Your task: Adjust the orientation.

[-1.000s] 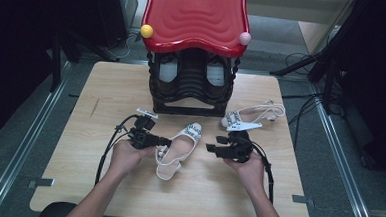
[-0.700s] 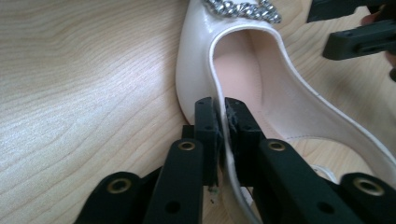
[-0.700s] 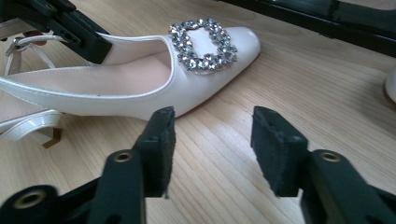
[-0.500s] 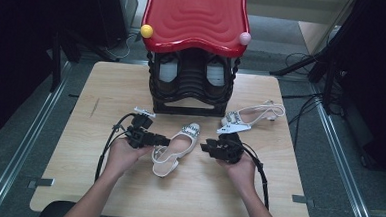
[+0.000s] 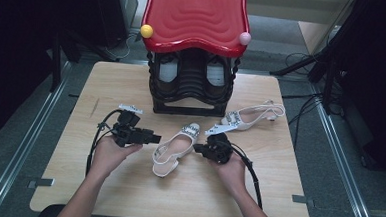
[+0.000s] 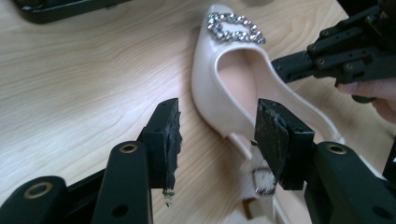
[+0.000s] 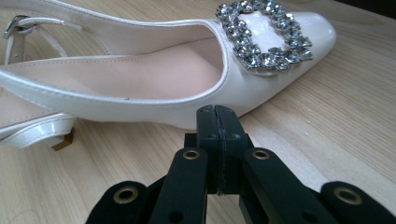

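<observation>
A cream slingback shoe [image 5: 173,148] with a rhinestone buckle lies on the wooden table [image 5: 132,85], toe pointing away, between both grippers. My left gripper [image 5: 154,136] is at its left, open; in the left gripper view [image 6: 217,140] the shoe's heel part [image 6: 224,84] lies just ahead of the black pads [image 6: 167,140], apart from them. My right gripper [image 5: 197,148] is at the shoe's right side, shut with nothing in it. In the right gripper view its tips [image 7: 218,116] are right up against the shoe's side wall [image 7: 154,70], below the buckle [image 7: 264,39].
A matching second shoe [image 5: 253,116] lies at the back right. A black shoe rack [image 5: 192,83] with a red wavy top [image 5: 195,18] stands at the table's far edge, dark shoes inside. The right gripper's jaws [image 6: 327,60] show at upper right in the left gripper view.
My right gripper has moved left up to the shoe's side. The shoe has shifted slightly left and toward me. The left gripper has drawn back a little to the left.
</observation>
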`<action>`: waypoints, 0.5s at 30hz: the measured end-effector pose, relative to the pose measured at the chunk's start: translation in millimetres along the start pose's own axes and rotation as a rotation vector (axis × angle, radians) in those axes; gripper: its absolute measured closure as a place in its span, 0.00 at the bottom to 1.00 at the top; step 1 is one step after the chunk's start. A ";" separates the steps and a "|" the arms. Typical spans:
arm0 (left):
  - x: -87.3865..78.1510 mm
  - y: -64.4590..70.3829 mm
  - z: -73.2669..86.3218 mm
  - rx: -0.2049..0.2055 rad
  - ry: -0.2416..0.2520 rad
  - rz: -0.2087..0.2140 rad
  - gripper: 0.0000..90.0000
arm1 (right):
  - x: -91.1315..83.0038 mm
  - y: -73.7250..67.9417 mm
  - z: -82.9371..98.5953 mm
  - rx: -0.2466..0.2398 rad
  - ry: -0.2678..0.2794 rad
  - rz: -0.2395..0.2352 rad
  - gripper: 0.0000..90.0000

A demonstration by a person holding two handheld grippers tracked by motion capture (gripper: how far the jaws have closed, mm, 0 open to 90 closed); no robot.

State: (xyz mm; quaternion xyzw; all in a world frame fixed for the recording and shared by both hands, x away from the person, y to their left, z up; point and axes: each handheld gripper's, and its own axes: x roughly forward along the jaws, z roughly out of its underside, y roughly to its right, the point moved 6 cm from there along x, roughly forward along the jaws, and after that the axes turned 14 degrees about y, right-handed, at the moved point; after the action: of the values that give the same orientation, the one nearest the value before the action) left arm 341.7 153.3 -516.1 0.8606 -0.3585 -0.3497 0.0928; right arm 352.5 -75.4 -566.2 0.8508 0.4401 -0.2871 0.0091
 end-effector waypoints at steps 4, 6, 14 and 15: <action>-10.7 -8.0 3.4 -0.026 0.021 -0.024 0.55 | 4.0 0.8 -2.0 -0.004 -0.010 -0.002 1.00; -14.5 -11.8 5.6 -0.034 0.025 -0.037 0.55 | 5.4 1.8 -3.2 -0.009 -0.013 -0.001 1.00; -23.7 -20.7 15.3 -0.059 0.028 -0.067 0.54 | 12.7 7.0 -8.7 0.008 -0.020 -0.005 1.00; -25.1 -21.4 16.4 -0.063 0.030 -0.070 0.54 | 13.7 7.2 -9.3 0.012 -0.022 -0.006 1.00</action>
State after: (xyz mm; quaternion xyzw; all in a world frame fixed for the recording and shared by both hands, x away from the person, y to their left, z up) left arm 330.0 187.4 -523.5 0.8744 -0.3156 -0.3509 0.1130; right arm 368.5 -67.1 -567.0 0.8463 0.4409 -0.2989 0.0081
